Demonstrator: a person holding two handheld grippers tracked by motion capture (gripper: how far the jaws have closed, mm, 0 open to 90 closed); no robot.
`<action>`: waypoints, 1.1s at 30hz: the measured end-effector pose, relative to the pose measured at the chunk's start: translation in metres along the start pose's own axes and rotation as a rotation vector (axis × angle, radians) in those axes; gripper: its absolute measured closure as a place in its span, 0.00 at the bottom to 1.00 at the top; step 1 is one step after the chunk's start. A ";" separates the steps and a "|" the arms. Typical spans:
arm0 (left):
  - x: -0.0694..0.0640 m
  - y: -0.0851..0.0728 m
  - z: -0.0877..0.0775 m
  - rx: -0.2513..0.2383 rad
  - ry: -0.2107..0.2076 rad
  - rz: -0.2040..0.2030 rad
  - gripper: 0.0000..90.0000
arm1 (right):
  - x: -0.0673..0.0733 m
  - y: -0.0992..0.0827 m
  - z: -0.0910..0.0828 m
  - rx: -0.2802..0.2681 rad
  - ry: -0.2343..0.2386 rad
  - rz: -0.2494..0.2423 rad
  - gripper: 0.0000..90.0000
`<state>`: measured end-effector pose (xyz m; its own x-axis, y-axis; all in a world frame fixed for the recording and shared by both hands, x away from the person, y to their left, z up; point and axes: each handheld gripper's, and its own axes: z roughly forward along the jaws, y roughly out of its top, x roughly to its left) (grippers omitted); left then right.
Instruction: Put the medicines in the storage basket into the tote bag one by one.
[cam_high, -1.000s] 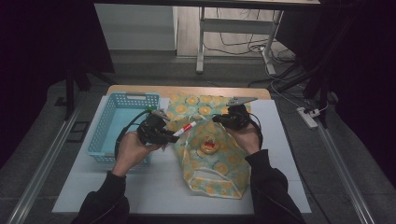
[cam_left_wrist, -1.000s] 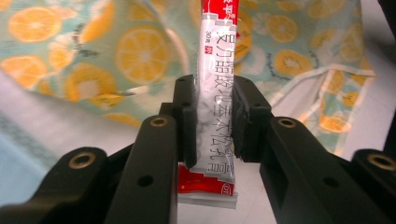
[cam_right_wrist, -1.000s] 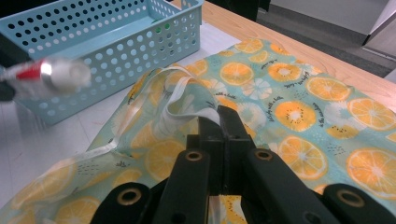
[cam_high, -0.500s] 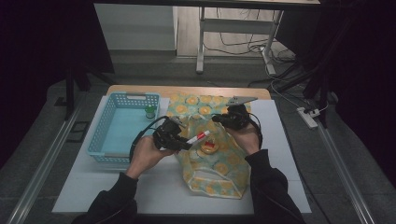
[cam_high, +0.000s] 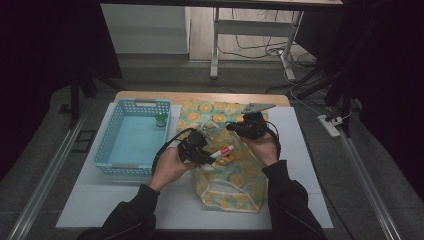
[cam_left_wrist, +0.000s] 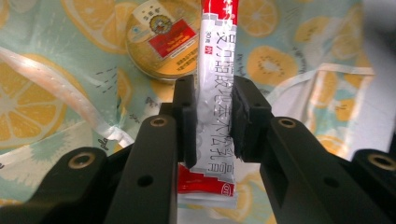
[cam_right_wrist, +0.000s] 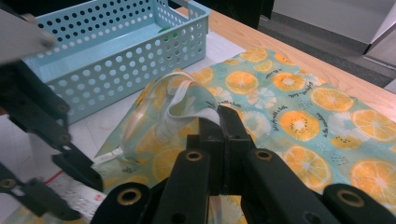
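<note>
The left tool (cam_left_wrist: 212, 121) is gripping a red-and-white tube (cam_left_wrist: 214, 93) above the orange-print bag (cam_high: 227, 172), while the right tool (cam_right_wrist: 223, 135) is pinching the bag's white strap (cam_right_wrist: 180, 109).

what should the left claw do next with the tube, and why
Probably ease the tube down toward the bag's mouth and let go. The left claw grips it above the citrus-print bag, beside the round tin, while the right claw pinches the bag's edge up, holding it open.

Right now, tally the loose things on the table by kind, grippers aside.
Blue perforated plastic basket: 1
Orange-print fabric bag: 1
Red-and-white ointment tube: 1
Round yellow tin: 1
Small green-capped bottle: 1
Total: 5
</note>
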<state>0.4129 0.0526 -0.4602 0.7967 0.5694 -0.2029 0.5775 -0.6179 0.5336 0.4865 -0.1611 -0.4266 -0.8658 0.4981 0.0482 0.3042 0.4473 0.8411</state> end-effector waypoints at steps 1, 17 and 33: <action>0.001 0.001 0.002 0.006 0.002 -0.001 0.81 | 0.000 0.000 0.000 0.000 0.001 0.000 1.00; 0.004 0.021 0.004 -0.007 -0.002 -0.032 0.81 | 0.002 0.002 -0.003 -0.011 0.005 -0.002 1.00; 0.005 0.035 0.006 -0.013 0.026 -0.014 0.81 | 0.000 0.003 -0.005 -0.019 0.001 0.002 1.00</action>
<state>0.4379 0.0303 -0.4469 0.7837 0.5918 -0.1888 0.5857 -0.6028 0.5418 0.4850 -0.1636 -0.4209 -0.8655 0.4983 0.0507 0.2986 0.4320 0.8510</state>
